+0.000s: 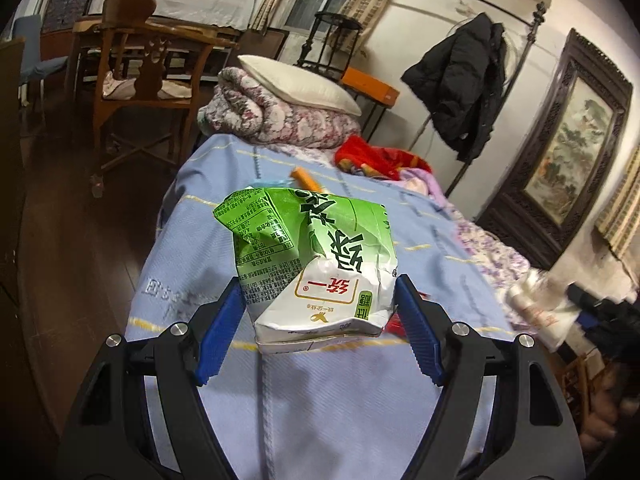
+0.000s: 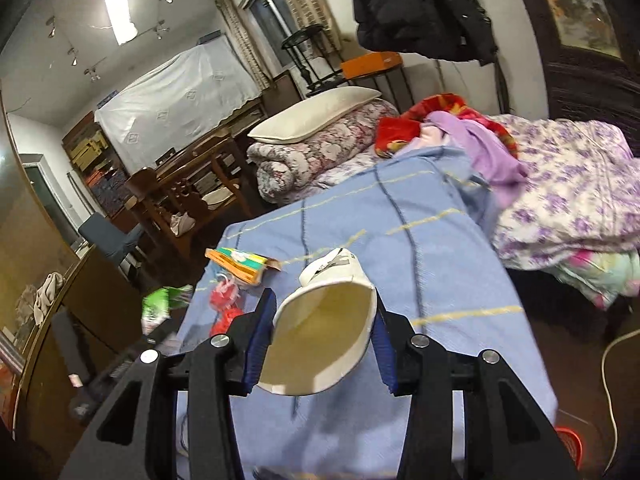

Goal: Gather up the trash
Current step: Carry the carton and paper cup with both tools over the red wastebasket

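Observation:
My left gripper (image 1: 320,292) is shut on a crumpled green and white drink carton (image 1: 316,264), held above the blue bedspread (image 1: 240,248). My right gripper (image 2: 322,320) is shut on a squashed white paper cup (image 2: 324,336), its open mouth toward the camera, over the same bedspread (image 2: 420,240). An orange and green carton (image 2: 240,264) and a red wrapper (image 2: 224,304) lie on the bedspread left of the cup. The green carton (image 2: 160,304) shows blurred at the left in the right wrist view. An orange item (image 1: 306,178) peeks out behind the green carton.
A rolled floral quilt (image 1: 280,120) with a pillow (image 1: 300,84) lies at the bed's far end, with red cloth (image 1: 376,156) and purple floral bedding (image 2: 560,200) to the right. A wooden chair (image 1: 144,88) stands on the dark floor to the left. A black jacket (image 1: 460,80) hangs by the wall.

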Demonstrator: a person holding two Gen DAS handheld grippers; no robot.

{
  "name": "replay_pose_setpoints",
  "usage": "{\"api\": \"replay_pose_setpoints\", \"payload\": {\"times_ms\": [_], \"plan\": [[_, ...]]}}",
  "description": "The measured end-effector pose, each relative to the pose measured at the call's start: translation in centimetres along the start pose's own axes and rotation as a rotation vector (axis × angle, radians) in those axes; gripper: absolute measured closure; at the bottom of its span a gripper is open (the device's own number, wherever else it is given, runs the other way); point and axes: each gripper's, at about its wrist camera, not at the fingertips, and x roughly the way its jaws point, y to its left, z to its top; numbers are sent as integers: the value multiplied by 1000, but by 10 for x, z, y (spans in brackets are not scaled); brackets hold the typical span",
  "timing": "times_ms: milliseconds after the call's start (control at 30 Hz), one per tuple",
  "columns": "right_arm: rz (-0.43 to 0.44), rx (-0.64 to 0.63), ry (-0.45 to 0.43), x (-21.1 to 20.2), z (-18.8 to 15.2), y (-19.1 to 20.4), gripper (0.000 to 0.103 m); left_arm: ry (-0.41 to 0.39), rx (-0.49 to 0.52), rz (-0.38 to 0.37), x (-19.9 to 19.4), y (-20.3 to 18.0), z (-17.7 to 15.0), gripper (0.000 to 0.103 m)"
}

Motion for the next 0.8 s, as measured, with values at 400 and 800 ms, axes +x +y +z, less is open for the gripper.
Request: {"api": "replay_pose_setpoints", "payload": {"times_ms": [400,800], "plan": [[-17,72,-66,-79,-25,-47,57,-8,113,-105,-57,-86,-14,30],[-15,87,-161,-164,-46,-80,56,-48,211,-198,-109,-164,-44,30]]}}
